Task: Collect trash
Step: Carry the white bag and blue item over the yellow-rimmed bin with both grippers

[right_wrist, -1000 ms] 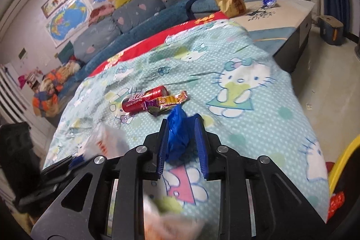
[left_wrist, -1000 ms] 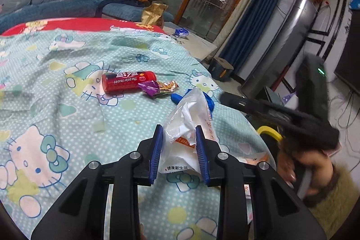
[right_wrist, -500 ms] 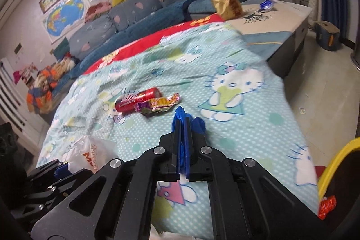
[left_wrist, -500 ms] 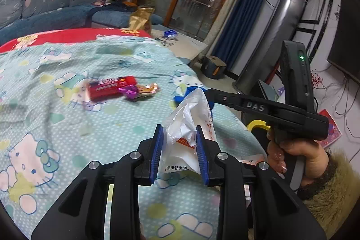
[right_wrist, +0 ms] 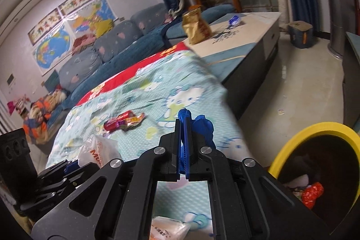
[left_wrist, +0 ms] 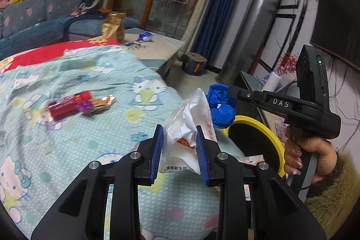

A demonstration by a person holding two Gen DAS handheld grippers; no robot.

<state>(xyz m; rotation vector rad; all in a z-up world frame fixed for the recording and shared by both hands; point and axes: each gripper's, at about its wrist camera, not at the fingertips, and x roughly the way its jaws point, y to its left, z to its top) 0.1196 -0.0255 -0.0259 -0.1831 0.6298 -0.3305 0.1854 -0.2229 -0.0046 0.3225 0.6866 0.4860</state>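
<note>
Just right of the bed edge, the yellow-rimmed bin (right_wrist: 290, 145) sits nearest the right gripper (right_wrist: 183, 145), clamped on a blue wad (right_wrist: 202, 127); the left gripper (left_wrist: 178, 150) grips a white bag (left_wrist: 186, 127).

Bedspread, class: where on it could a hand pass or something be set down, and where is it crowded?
Free: the bedspread from the red can and snack wrapper back to the red cover. Crowded: the near edge, with the left gripper on the white plastic bag, the right gripper pinching blue trash, and the yellow-rimmed bin.

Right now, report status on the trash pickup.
Left gripper shut on white plastic bag. Right gripper shut on blue wrapper. Yellow-rimmed bin close right, path unobstructed.
</note>
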